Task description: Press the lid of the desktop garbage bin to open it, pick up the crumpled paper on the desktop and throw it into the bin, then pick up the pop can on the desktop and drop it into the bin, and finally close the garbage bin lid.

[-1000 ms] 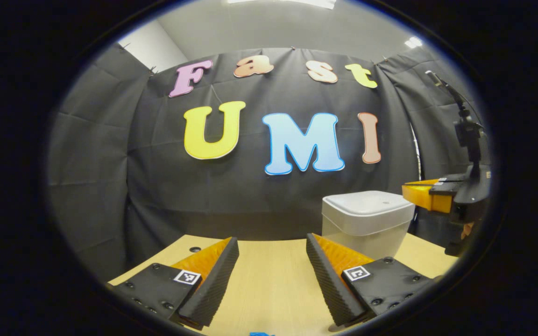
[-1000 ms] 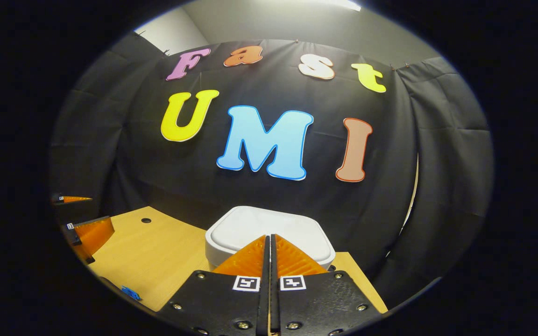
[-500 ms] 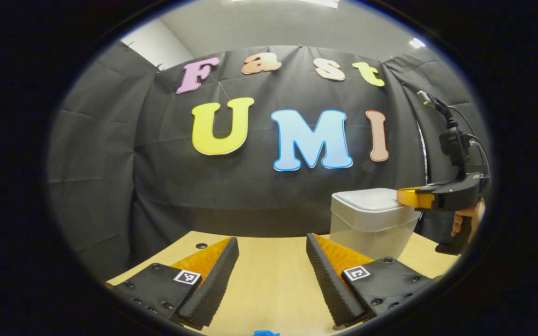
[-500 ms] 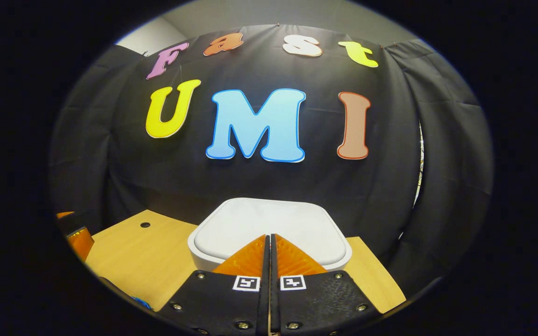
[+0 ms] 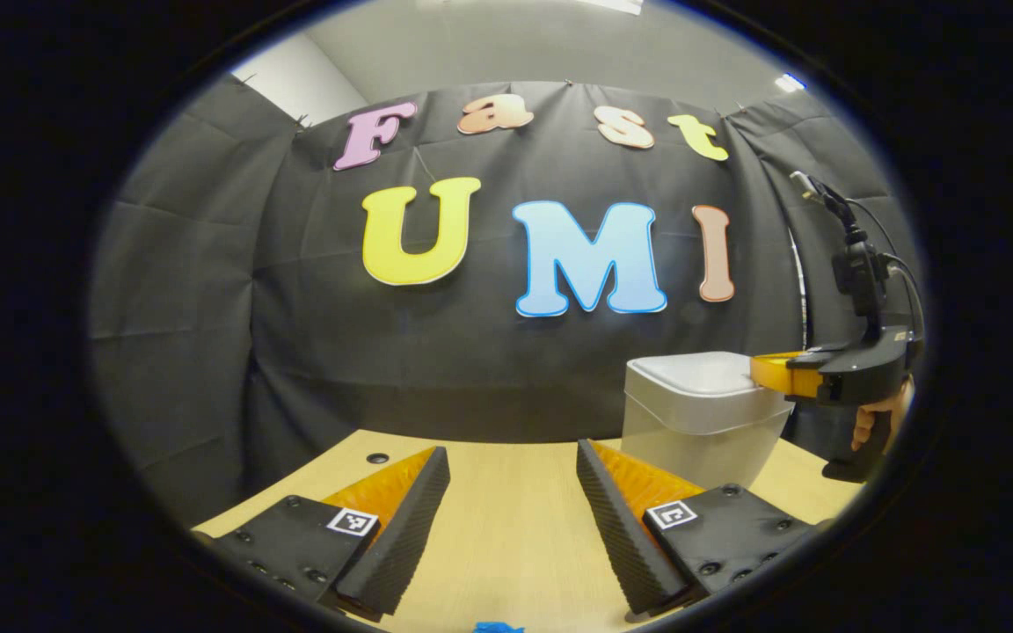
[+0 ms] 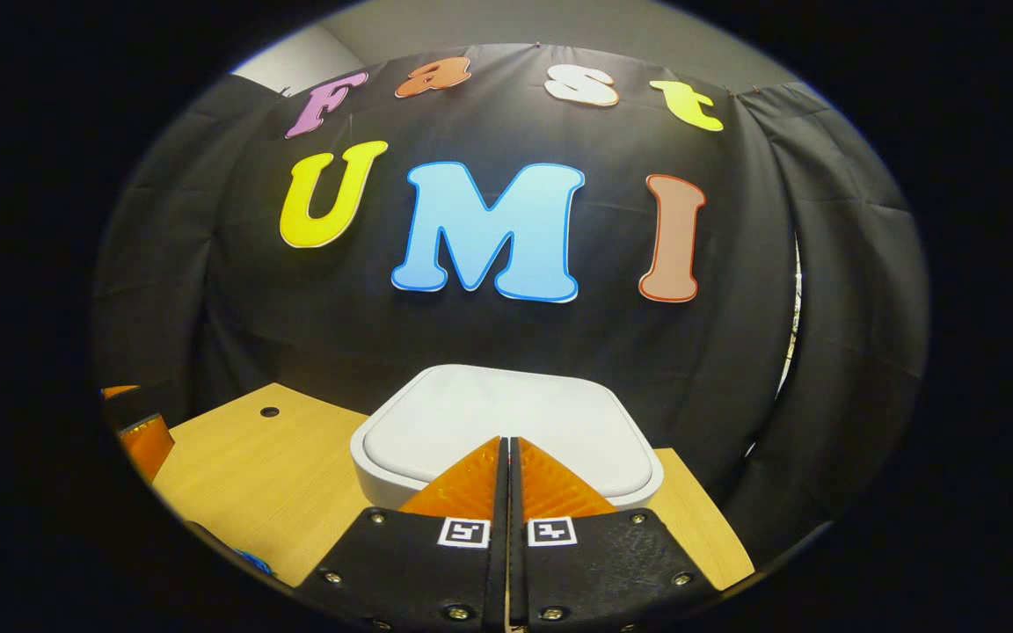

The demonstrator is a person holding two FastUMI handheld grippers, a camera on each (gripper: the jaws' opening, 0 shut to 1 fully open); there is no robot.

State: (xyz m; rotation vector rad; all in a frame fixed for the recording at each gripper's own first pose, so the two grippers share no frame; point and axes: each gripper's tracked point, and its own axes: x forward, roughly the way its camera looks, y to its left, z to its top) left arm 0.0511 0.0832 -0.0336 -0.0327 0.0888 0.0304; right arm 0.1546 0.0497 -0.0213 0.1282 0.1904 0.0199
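- Your right gripper (image 6: 507, 444) has its two fingers pressed together with nothing between them, and their tips sit over the near edge of the lid (image 6: 506, 426) of the bin (image 6: 366, 470).
- From the left gripper view, the right gripper (image 5: 766, 371) reaches the bin's (image 5: 700, 440) top right edge from the side; whether the tips touch the lid (image 5: 691, 374) you cannot tell from either view.
- Your hand (image 5: 876, 418) on that gripper's handle shows as a few fingers low at the right.
- The lid lies flat and closed on the one bin, which stands ahead and to the right of your left gripper (image 5: 513, 462).
- Your left gripper's two fingers stand wide apart, holding nothing, low over the table (image 5: 515, 527).
- There is one small round hole (image 5: 377, 458) in the table, ahead and left of the left gripper's fingers.
- One small blue item (image 5: 498, 627) shows just under the left gripper at the bottom edge; what it is cannot be told.
- In the right gripper view, the left gripper's two fingers (image 6: 146, 440) show far to the left, near the table's (image 6: 278, 475) edge.
- In that view a blue scrap (image 6: 253, 561) lies low and left of your right gripper.
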